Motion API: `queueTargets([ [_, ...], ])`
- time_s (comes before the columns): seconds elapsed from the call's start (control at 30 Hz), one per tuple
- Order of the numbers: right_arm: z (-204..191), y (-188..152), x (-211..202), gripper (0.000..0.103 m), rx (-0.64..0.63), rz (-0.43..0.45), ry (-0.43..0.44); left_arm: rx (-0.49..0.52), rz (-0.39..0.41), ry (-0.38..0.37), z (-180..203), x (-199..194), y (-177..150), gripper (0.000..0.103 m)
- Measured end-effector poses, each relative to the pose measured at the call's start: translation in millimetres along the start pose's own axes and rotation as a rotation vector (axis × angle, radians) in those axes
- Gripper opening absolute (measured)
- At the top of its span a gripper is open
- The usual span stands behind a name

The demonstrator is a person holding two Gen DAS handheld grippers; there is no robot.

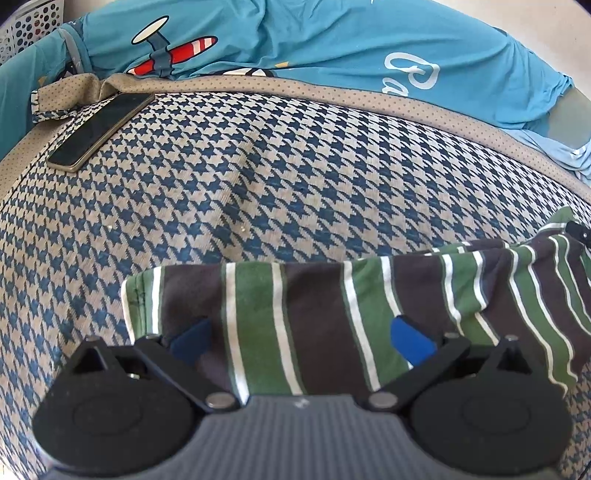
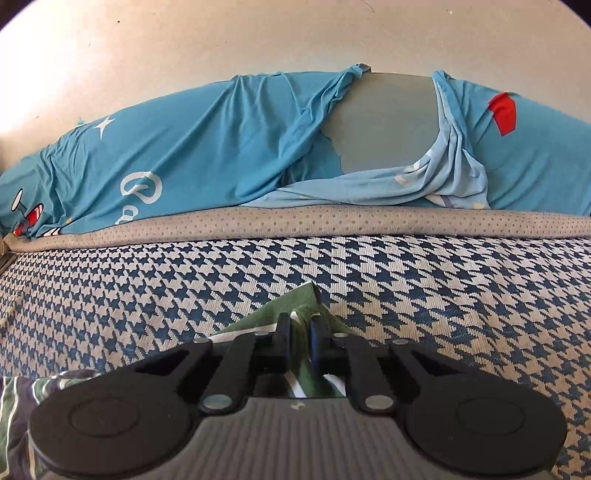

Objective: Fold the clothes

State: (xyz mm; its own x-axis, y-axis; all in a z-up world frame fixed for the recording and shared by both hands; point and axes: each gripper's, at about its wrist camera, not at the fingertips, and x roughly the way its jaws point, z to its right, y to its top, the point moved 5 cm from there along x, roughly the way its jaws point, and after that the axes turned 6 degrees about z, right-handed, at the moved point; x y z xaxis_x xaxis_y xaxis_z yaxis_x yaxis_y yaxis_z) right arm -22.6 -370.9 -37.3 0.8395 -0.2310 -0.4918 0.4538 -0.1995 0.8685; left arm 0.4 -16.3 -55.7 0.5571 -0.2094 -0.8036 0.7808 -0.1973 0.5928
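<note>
A striped garment [image 1: 314,317] in green, dark brown and white lies partly folded on the houndstooth cushion [image 1: 258,184]. My left gripper [image 1: 301,339] is open, its blue-padded fingers spread wide just above the garment's near part. My right gripper [image 2: 300,341] is shut on a green and white corner of the striped garment [image 2: 295,314], pinched between its fingers and lifted off the cushion [image 2: 443,295]. The right gripper's tip shows at the far right of the left wrist view [image 1: 578,232]. More of the garment trails at the lower left of the right wrist view [image 2: 22,406].
A dark phone [image 1: 99,131] lies on the cushion's far left corner. A blue cartoon-print sheet [image 1: 295,37] covers the backrest; it also shows in the right wrist view [image 2: 203,155]. A white perforated basket [image 1: 26,26] stands at the far left. A pale wall [image 2: 258,37] is behind.
</note>
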Motion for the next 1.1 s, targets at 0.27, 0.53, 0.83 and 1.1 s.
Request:
queueTargets([
  [0.27, 0, 16, -5, 0.007, 0.079, 0.092, -0.024, 0.086, -0.011, 0.035, 10, 2, -11, 0.103],
  [0.53, 0, 13, 18, 0.007, 0.133, 0.067, -0.056, 0.096, -0.002, 0.049, 10, 6, -14, 0.103],
  [0.83, -2, 9, 22, 0.015, 0.118, 0.053, -0.061, 0.041, 0.019, 0.083, -3, 14, -3, 0.103],
  [1.1, 17, 18, -8, 0.025, 0.189, 0.065, -0.054, 0.026, 0.035, 0.136, -6, 24, 3, 0.103],
])
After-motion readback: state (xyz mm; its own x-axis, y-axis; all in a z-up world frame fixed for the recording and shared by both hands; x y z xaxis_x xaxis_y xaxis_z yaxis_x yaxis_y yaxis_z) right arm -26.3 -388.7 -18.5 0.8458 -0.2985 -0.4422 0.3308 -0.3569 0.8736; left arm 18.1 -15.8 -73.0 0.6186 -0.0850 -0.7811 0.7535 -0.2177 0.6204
